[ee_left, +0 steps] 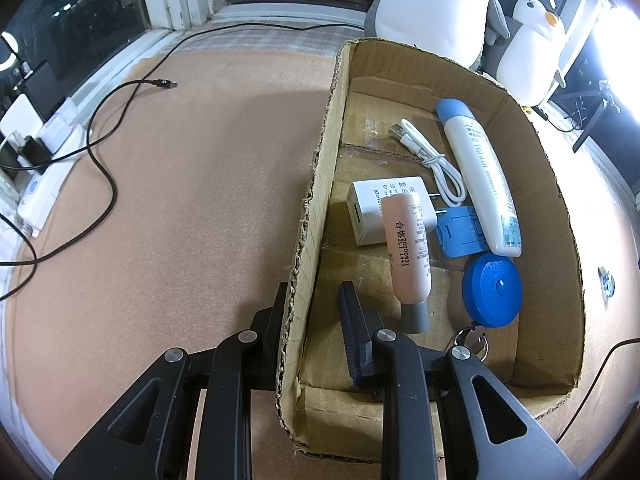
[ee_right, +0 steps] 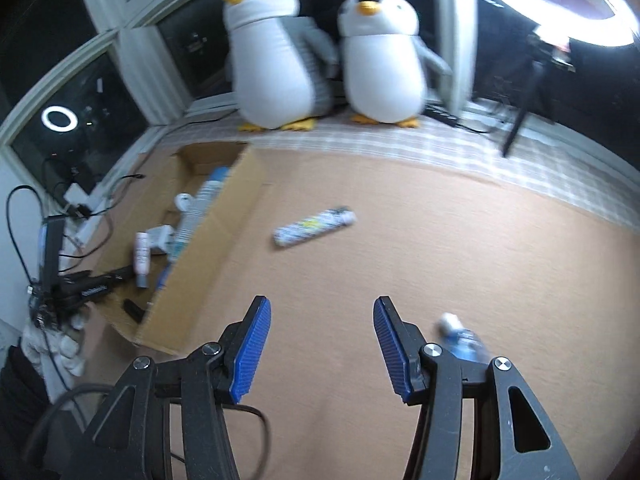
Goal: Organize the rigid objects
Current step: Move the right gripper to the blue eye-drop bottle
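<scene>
A cardboard box [ee_left: 316, 184] holds a pink tube with a grey cap [ee_left: 408, 252], a white charger [ee_left: 372, 212], a white cable [ee_left: 436, 160], a white and blue tube [ee_left: 480, 176], a blue clip [ee_left: 460, 236], a blue round tape measure [ee_left: 492, 292] and keys [ee_left: 474, 340]. My left gripper [ee_left: 312, 300] is open and straddles the box's left wall, one finger outside, one inside. My right gripper [ee_right: 320, 308] is open and empty above the brown mat. A patterned tube [ee_right: 314, 226] lies ahead of it on the mat. A small blue and white bottle [ee_right: 460, 338] lies by its right finger. The box [ee_right: 208, 240] shows at the left.
Two plush penguins [ee_right: 280, 52] stand at the back by the window. A black cable [ee_left: 108, 168] and a white power strip [ee_left: 44, 184] lie at the mat's left. A ring light [ee_right: 580, 0] on a tripod stands at the back right.
</scene>
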`<action>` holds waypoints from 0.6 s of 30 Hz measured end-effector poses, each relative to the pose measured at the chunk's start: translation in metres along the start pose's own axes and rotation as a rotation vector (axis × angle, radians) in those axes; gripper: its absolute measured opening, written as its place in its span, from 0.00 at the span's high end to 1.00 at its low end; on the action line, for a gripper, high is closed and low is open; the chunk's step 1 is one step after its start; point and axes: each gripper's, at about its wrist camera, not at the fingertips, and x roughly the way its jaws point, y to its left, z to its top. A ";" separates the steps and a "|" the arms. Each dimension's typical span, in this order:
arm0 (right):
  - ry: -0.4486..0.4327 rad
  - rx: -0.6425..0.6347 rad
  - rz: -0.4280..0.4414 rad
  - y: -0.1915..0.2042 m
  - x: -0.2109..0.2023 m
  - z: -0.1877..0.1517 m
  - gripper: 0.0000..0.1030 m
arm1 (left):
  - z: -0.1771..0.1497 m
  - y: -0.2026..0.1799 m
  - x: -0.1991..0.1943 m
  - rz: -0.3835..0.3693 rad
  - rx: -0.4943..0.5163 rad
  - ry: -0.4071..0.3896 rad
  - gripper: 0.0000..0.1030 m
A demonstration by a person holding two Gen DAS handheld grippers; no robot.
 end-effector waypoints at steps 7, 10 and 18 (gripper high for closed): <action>0.027 0.048 -0.091 -0.051 -0.005 -0.020 0.50 | -0.001 -0.002 -0.001 0.011 0.014 -0.003 0.77; 0.046 0.061 -0.117 -0.066 -0.003 -0.029 0.50 | -0.002 -0.001 -0.001 0.015 0.014 -0.003 0.76; 0.083 0.050 -0.152 -0.083 0.010 -0.041 0.50 | 0.000 -0.001 -0.001 0.030 0.007 0.001 0.69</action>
